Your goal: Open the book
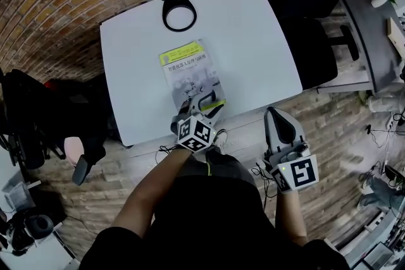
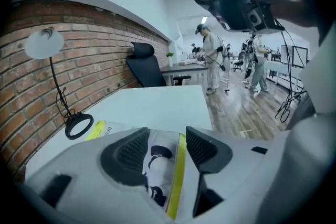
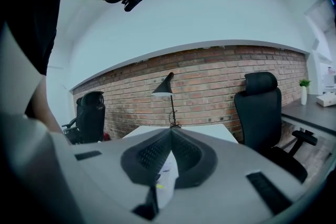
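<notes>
The closed book (image 1: pixel 188 69) lies by the table's (image 1: pixel 259 41) front edge. The left gripper (image 1: pixel 204 103), jaws wide, hovers over its near end. The right gripper (image 1: pixel 273 114), jaws together, hangs off the front right corner.

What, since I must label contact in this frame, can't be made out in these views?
Head view: the left gripper covers the book's near edge, so contact can't be judged; the cover print is too small.
Left gripper view: the gripper's body hides all but a strip of cover between its open jaws.
Right gripper view: the right gripper's shut jaws hide nearly all of the book.
</notes>
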Tool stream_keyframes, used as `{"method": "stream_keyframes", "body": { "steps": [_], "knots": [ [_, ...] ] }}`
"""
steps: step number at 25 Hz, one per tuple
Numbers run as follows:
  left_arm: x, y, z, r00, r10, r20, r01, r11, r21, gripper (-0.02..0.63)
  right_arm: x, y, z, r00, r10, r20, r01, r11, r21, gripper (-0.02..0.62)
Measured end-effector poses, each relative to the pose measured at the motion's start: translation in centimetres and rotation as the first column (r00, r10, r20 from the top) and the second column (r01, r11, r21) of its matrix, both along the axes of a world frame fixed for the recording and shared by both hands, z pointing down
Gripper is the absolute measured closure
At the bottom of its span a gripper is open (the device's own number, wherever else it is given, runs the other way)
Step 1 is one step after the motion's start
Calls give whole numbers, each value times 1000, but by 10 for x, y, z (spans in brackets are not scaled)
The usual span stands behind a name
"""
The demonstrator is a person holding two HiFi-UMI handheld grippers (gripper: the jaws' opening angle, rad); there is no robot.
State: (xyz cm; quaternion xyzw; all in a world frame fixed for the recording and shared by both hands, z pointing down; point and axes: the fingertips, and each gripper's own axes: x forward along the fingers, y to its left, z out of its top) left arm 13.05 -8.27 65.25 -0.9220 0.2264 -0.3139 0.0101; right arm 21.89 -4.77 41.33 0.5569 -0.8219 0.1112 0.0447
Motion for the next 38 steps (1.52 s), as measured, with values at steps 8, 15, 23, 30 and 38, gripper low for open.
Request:
{"method": "stream_keyframes", "body": {
  "steps": [8, 15, 23, 30, 38],
  "knots": [
    [12, -1, 37, 993, -8, 120, 8, 1000, 3, 337, 14, 5, 11, 1000, -7, 0, 7, 1000, -16, 583],
    [21, -10, 42, 990, -35, 136, 35, 999, 2, 328, 22, 11, 21, 1000, -23, -19, 23, 1000, -18, 583],
    [20, -10, 51, 991, -51, 122, 64, 992, -108, 331, 34, 6, 18, 1000, 4, 1, -4, 1000, -8, 583],
    [22, -1, 42, 998, -48, 34, 53, 981, -188, 423, 36, 5, 21, 1000, 1, -1, -1, 1000, -17, 583],
    [20, 1, 38, 998, -45, -51, 30, 962, -270, 465, 25, 11, 19, 999, -35, 23, 35, 999, 18, 583]
  ]
}}
